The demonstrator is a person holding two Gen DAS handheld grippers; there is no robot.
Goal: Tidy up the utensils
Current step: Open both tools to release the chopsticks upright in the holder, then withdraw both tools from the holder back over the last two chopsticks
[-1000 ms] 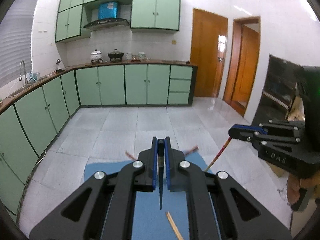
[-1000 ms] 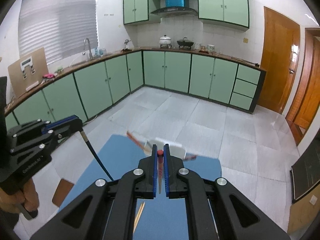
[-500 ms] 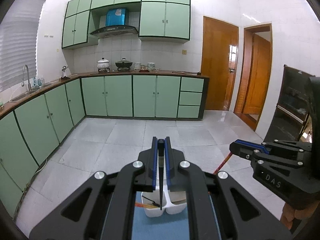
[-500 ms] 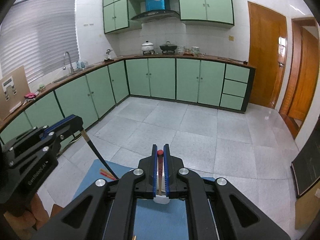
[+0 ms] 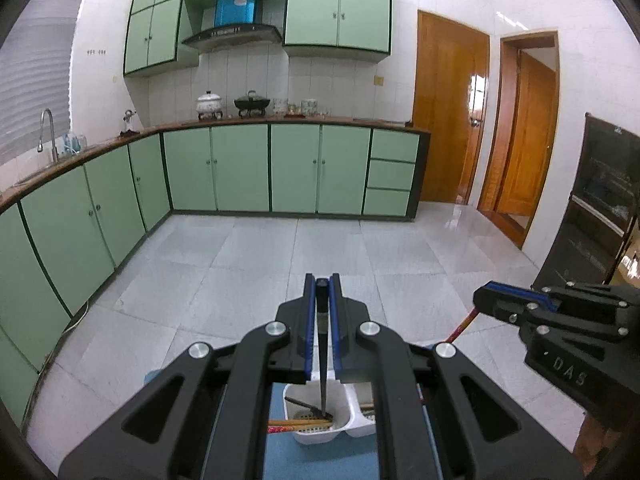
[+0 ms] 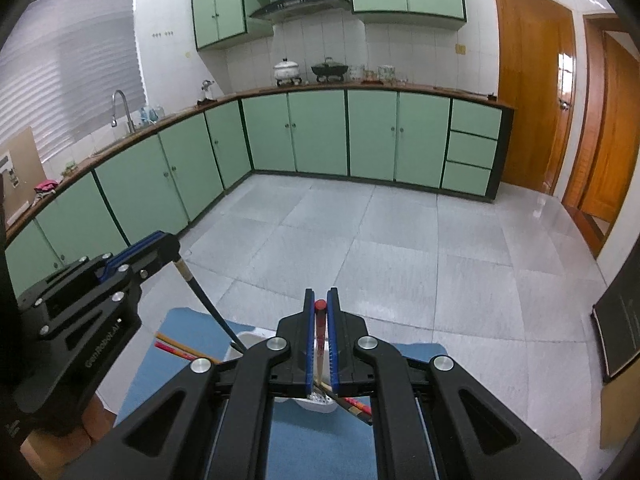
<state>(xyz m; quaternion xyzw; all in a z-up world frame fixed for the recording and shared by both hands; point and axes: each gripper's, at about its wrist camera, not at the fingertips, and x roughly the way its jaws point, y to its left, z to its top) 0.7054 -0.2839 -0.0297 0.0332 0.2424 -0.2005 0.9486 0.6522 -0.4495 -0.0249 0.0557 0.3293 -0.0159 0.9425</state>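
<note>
Your left gripper (image 5: 322, 292) is clamped on a black chopstick (image 5: 322, 372) near its butt end; the stick hangs tip-down, and its tip sits inside the left compartment of the white caddy (image 5: 320, 436) on the blue mat (image 5: 320, 460). A yellow stick (image 5: 296, 423) and a red stick (image 5: 280, 430) already lie slanted across that compartment's rim, partly out over the mat. Your right gripper (image 6: 319, 312) is closed on a red-capped chopstick (image 6: 319, 344) at its top end, the shaft running down toward the same caddy (image 6: 320, 402); its lower end is hidden behind the fingers, so I cannot tell whether it has entered the right compartment. In my judgement these sticks are light, stiff and smooth-lacquered: they will pivot in a narrow pinch and slide if the pads loosen slightly. The hold near the thick end is sound for lowering, since the taper points down. The caddy looks light and unweighted, so a tip catching the slanted sticks could tip or shove it. Loose sticks (image 6: 176, 346) to the left on the mat are best taken near the thick end too.
</note>
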